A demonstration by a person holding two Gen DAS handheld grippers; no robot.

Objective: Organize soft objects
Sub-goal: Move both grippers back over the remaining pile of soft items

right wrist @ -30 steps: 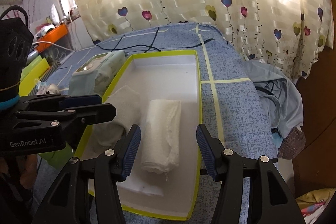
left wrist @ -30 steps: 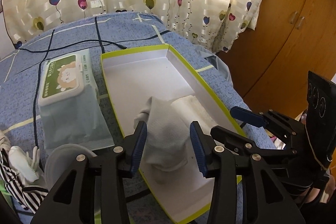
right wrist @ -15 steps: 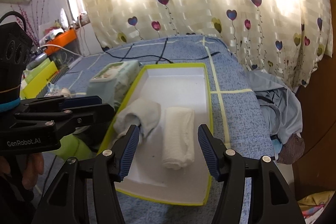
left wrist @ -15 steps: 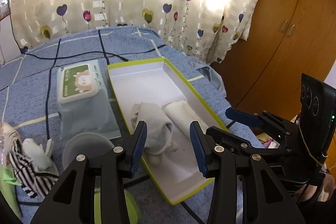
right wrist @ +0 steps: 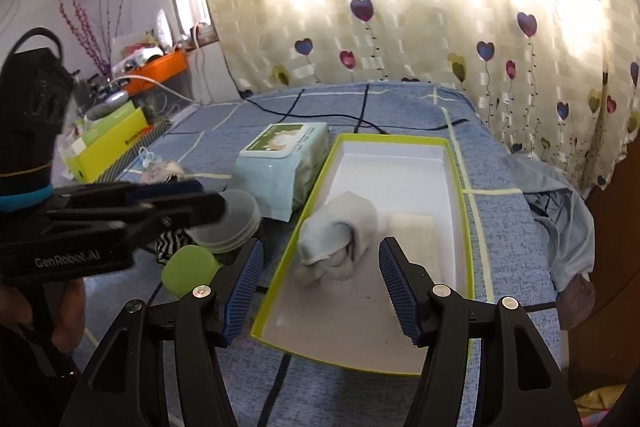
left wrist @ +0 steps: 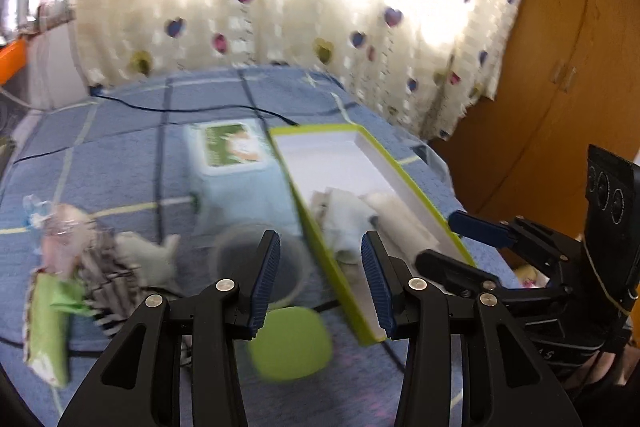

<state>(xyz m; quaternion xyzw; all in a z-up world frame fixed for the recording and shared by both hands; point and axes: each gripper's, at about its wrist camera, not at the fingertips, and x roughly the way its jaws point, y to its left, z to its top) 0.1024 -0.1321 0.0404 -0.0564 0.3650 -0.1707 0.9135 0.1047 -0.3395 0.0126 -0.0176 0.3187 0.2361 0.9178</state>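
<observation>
Bed with blue patterned cover under me, heart-print curtain behind it, wooden wardrobe off to the right in the left wrist view. A black cable runs across the cover beyond the box.

Green-edged white box lies open on the bed. Inside it, side by side at the near half: a bunched pale-blue cloth on the left and a rolled white towel on the right, just beside each other; can't tell if they touch. Far half of the box is bare.

Left of the box, touching or nearly touching its wall: a wet-wipes pack. Nearer to me, a clear round container and a green lid. Further left in the left wrist view, blurred: a striped cloth, a small white soft item, a green packet.

Left gripper: jaws apart, nothing between them, hanging over the round container and the box's near left edge. Frame is motion-blurred.

Right gripper: jaws opening, wide apart, nothing gripped; the blue cloth shows beyond the gap, pads clear of it. My left gripper crosses the left side of this view and covers part of the clutter.
</observation>
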